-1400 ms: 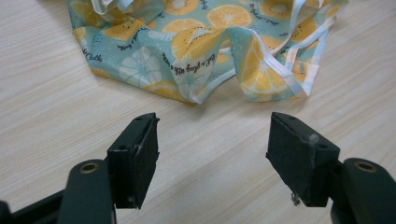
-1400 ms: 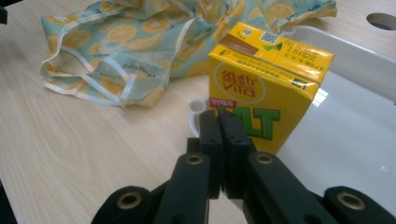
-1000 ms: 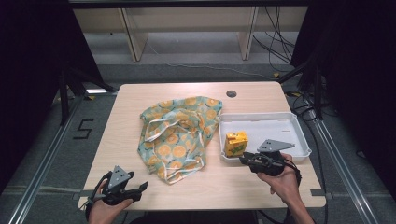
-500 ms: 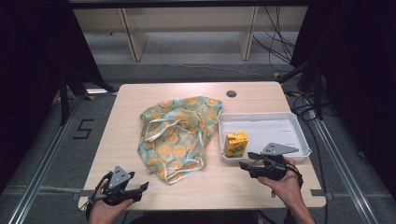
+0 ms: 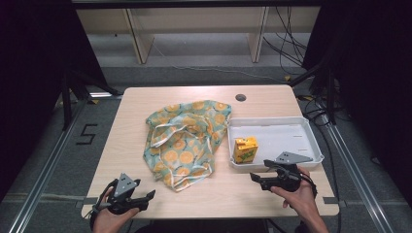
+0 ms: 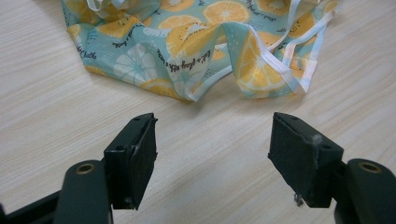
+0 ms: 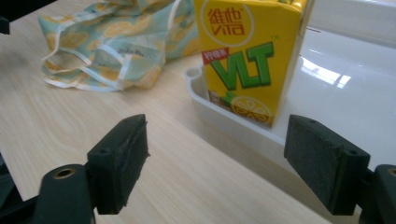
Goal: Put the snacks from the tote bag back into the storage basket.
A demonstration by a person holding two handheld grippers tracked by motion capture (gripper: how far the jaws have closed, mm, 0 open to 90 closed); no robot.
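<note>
**Inspector:** What is obscured?

**Assistant:** The fruit-print cloth bag [image 5: 187, 141] is crumpled on the table [image 5: 145, 102], so its opening is hard to make out; the juice carton [image 5: 245, 149] seems upright in the white tray [image 5: 286, 122], near corner.

**Inspector:** Hands?

**Assistant:** Left gripper [image 5: 145, 196] held low at the table's near edge, jaws apart, nothing between them; right gripper [image 5: 256, 178] just short of the tray, jaws lately opening, now wide and empty, aimed at the carton.

Each hand-held gripper was black: left hand-held gripper [image 5: 145, 196], right hand-held gripper [image 5: 256, 177]. Grey three-cornered plates topped both. Their square pads [image 6: 140, 158] looked matte and rubbery.
</note>
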